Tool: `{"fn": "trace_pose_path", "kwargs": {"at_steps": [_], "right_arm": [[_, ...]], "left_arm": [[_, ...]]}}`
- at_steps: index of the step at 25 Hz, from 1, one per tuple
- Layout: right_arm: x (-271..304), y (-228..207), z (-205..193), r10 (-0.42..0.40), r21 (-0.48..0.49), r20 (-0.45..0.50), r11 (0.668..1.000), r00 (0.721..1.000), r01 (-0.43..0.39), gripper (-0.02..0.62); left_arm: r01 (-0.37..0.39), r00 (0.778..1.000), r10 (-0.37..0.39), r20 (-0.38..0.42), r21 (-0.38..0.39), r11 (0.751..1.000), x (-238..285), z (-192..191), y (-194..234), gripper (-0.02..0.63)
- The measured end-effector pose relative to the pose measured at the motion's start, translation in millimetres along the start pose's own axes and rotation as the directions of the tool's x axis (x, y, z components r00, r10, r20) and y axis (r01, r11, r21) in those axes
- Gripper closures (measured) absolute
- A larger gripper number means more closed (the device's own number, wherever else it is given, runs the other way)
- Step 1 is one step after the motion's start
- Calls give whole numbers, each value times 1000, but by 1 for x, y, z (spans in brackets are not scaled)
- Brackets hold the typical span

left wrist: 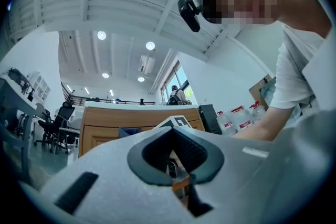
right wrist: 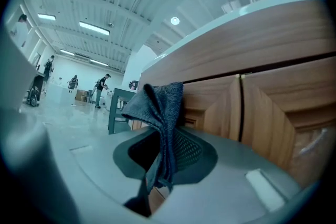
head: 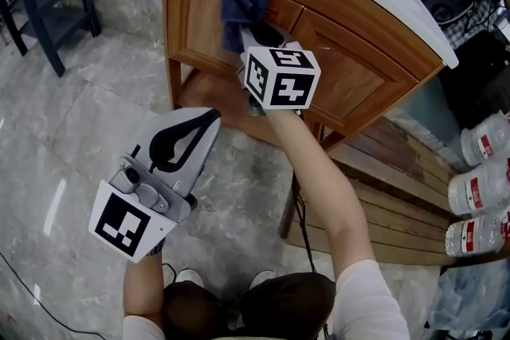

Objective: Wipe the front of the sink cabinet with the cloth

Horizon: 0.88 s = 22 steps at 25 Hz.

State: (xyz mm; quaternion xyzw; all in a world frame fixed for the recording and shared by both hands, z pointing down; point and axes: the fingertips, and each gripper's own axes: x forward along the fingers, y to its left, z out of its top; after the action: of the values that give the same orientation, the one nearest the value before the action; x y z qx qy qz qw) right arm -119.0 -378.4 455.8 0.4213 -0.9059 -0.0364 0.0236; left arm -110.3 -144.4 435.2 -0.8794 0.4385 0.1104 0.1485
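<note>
Right gripper (right wrist: 157,168): jaws clamped on the dark blue cloth (right wrist: 160,107), plain in its own view. In the head view the marker cube (head: 280,77) hides those jaws, but the cloth shows bunched against the left door of the sink cabinet (head: 351,76). Left gripper (head: 209,122): jaws together, nothing between, held low over the floor (head: 80,123).

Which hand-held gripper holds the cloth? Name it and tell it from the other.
The right hand-held gripper, jaws shut on the dark blue cloth at the wooden cabinet front. The left hand-held gripper is shut on nothing, back over the floor.
</note>
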Motion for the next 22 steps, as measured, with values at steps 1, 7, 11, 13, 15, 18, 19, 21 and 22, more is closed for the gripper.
{"fn": "trace_pose_path", "kwargs": {"at_steps": [1,7,11,13,15,18,19,21,22], "right_arm": [[-4,-3,0,-8,-11,1,1000,1000,8,528],[-38,-30,3,-37,4,18,999,999,37,528],[-58,-48,-1,-58,23,25,998,998,57,525],[-67,-56,-4,-66,28,25,997,998,65,525],[-76,-63,-5,-72,31,26,997,997,71,525],[-89,-74,-6,-86,42,30,996,996,85,524],[-93,-79,-6,-94,42,32,995,995,92,522],[-101,-88,-8,-114,34,33,993,993,113,520],[-105,-94,-9,-128,29,33,991,991,127,520]], "left_arm": [[7,1000,-7,1,1,1000,2,0,-3,610],[53,999,-53,-9,3,999,10,-2,-18,611],[75,997,-75,-15,-1,997,14,-5,-25,610],[84,996,-84,-21,-2,996,16,-7,-28,610],[88,996,-88,-28,-3,996,17,-8,-29,610],[94,995,-94,-34,-3,996,18,-9,-32,609],[97,995,-97,-36,-3,995,19,-10,-33,610],[101,994,-102,-41,-5,995,20,-12,-34,611],[102,994,-103,-44,-6,995,20,-13,-35,610]]}}
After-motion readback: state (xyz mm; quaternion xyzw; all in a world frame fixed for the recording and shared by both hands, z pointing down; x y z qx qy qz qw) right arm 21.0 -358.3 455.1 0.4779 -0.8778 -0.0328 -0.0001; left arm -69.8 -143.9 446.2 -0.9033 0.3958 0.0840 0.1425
